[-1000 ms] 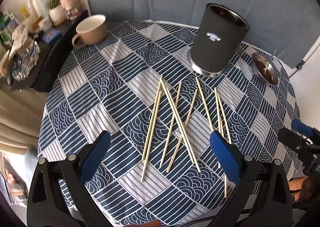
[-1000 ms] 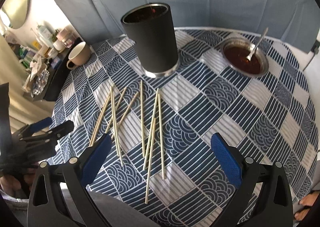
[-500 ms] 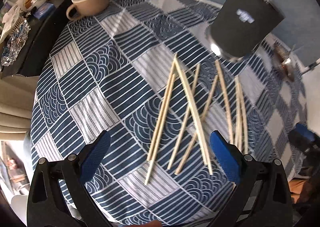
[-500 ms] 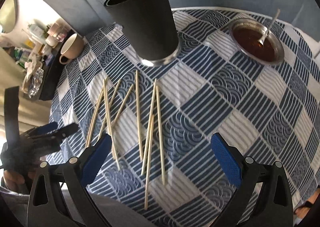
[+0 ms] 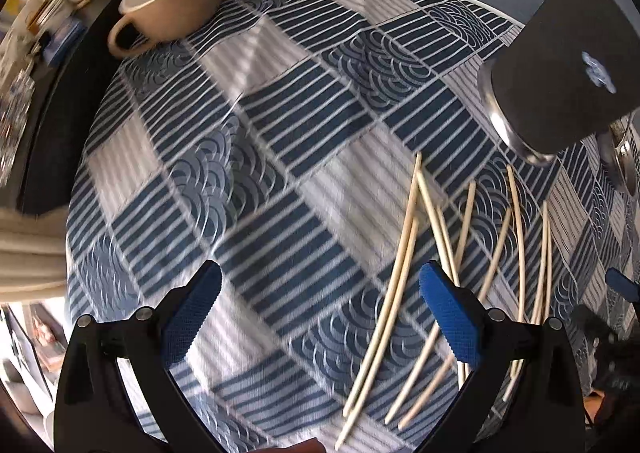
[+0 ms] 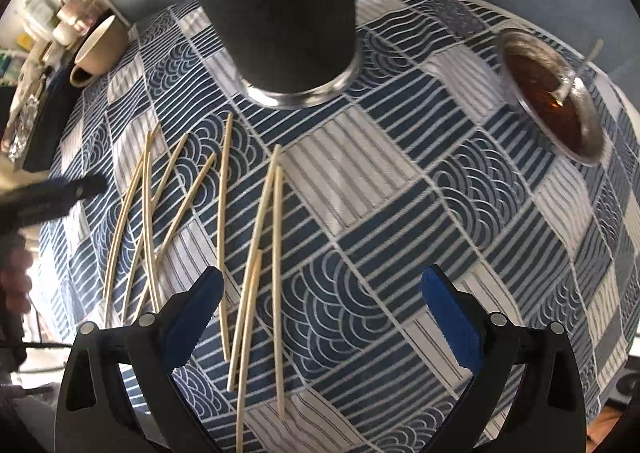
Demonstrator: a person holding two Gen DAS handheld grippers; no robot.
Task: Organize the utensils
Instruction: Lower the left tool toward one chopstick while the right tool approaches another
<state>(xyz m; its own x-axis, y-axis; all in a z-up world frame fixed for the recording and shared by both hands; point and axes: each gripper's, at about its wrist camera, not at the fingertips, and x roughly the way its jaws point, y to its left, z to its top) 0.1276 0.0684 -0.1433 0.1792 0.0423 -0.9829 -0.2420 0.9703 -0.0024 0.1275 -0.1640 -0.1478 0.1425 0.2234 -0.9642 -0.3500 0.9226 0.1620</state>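
Note:
Several pale wooden chopsticks (image 6: 256, 253) lie scattered on the blue-and-white patterned tablecloth (image 6: 400, 221); in the left wrist view the chopsticks (image 5: 400, 277) lie right of centre. A black cylindrical holder (image 6: 280, 13) with a metal base stands upright behind them, and the holder (image 5: 560, 65) shows at the right edge of the left wrist view. My left gripper (image 5: 320, 313) is open low over the cloth, its right finger over the leftmost sticks. My right gripper (image 6: 320, 313) is open with the rightmost sticks between and by its left finger. Neither holds anything.
A beige mug (image 5: 176, 1) sits at the table's far left edge, beside a dark side shelf with jars and clutter (image 5: 48, 33). A metal dish of dark sauce with a spoon (image 6: 552, 93) sits at the far right. A hand (image 6: 16, 277) holds the other gripper at the left.
Both grippers have dropped closer to the table and forward toward the chopsticks. The left view has swung left, so the sticks now lie to its right. Both stay open.

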